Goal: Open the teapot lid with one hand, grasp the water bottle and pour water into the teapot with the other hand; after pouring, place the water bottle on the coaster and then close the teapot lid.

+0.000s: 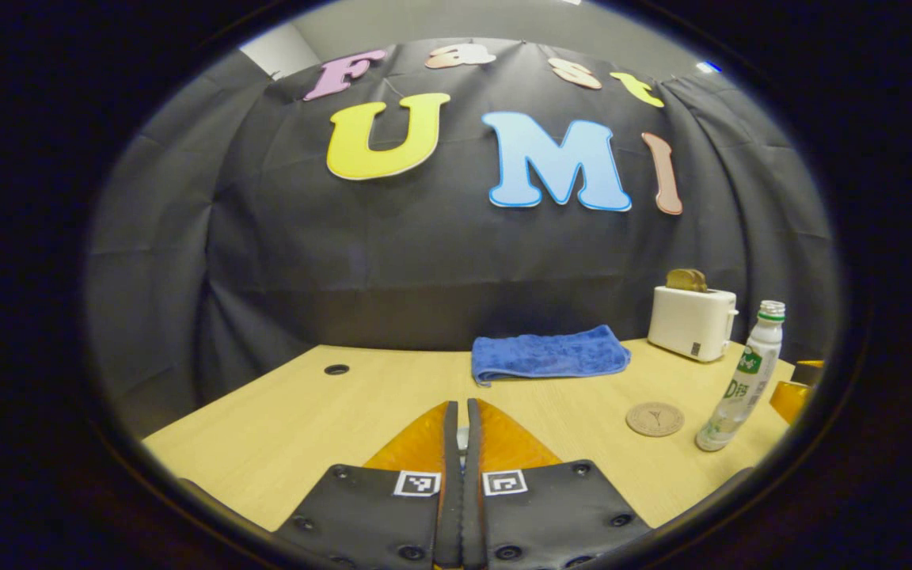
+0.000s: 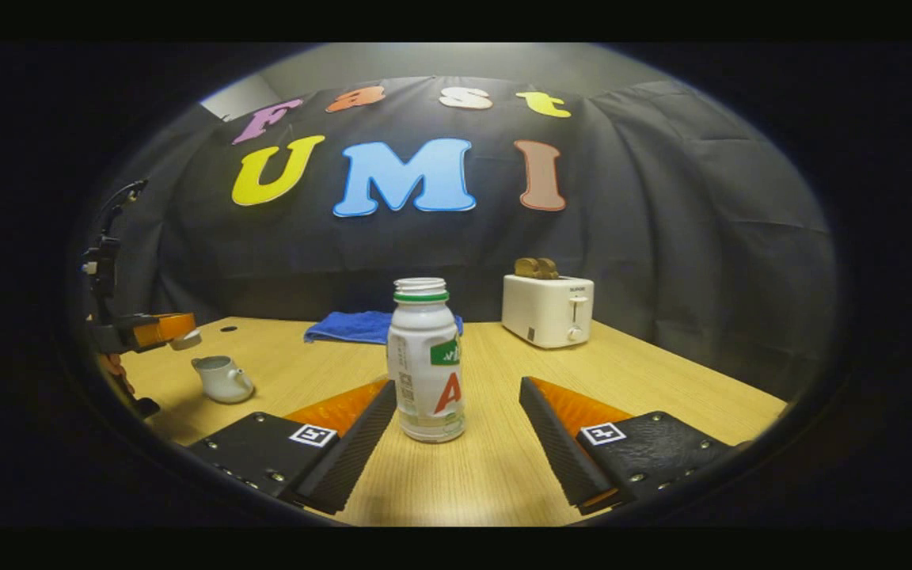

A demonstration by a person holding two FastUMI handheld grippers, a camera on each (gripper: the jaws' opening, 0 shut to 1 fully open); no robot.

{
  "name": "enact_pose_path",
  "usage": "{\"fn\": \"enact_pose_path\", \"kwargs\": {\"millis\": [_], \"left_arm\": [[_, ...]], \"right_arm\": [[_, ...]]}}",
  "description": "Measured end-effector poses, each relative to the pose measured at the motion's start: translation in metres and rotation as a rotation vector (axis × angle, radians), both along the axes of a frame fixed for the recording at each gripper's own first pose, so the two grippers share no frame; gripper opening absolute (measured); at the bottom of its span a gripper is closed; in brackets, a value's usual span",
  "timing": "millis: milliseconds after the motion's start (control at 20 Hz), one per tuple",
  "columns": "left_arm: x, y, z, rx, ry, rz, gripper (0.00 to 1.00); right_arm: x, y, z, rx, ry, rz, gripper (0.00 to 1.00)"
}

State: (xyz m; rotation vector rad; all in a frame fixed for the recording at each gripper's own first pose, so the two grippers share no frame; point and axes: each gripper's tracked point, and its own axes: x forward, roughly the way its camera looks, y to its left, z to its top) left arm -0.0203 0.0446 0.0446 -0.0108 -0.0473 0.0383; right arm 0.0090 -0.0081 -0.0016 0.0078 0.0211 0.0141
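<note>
Wooden table (image 2: 503, 475) carries all items, backed by the booth's dark cloth wall. Right gripper (image 2: 456, 412) stands released, its 2 fingers spread either side of the water bottle (image 2: 424, 360); the bottle stands upright between them, close to the left finger, contact not determinable. Left gripper (image 2: 175, 336), seen from the right gripper view, is raised above the teapot (image 2: 222, 378) and clenched on the small white lid (image 2: 185, 341); in the left gripper view its fingers (image 1: 444, 443) are nearly closed. Teapot sits open on the table. Coaster (image 1: 655, 419) lies bare just beside the bottle. Blue towel (image 1: 547, 354) and toaster (image 2: 547, 310) sit at the rear.
</note>
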Motion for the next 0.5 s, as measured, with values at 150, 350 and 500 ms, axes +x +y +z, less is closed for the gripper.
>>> {"fn": "enact_pose_path", "kwargs": {"millis": [150, 350, 500], "left_arm": [[-0.022, 0.024, 0.003, -0.023, -0.009, 0.030, 0.05], [-0.045, 0.055, 0.002, -0.012, -0.013, 0.092, 0.05], [-0.059, 0.066, -0.003, -0.010, -0.006, 0.107, 0.05]], "right_arm": [[0.011, 0.005, 0.003, -0.003, 0.008, 0.025, 0.96], [0.030, 0.013, -0.002, -0.029, 0.035, 0.053, 0.96], [0.042, 0.020, -0.009, -0.039, 0.057, 0.075, 0.96]]}}
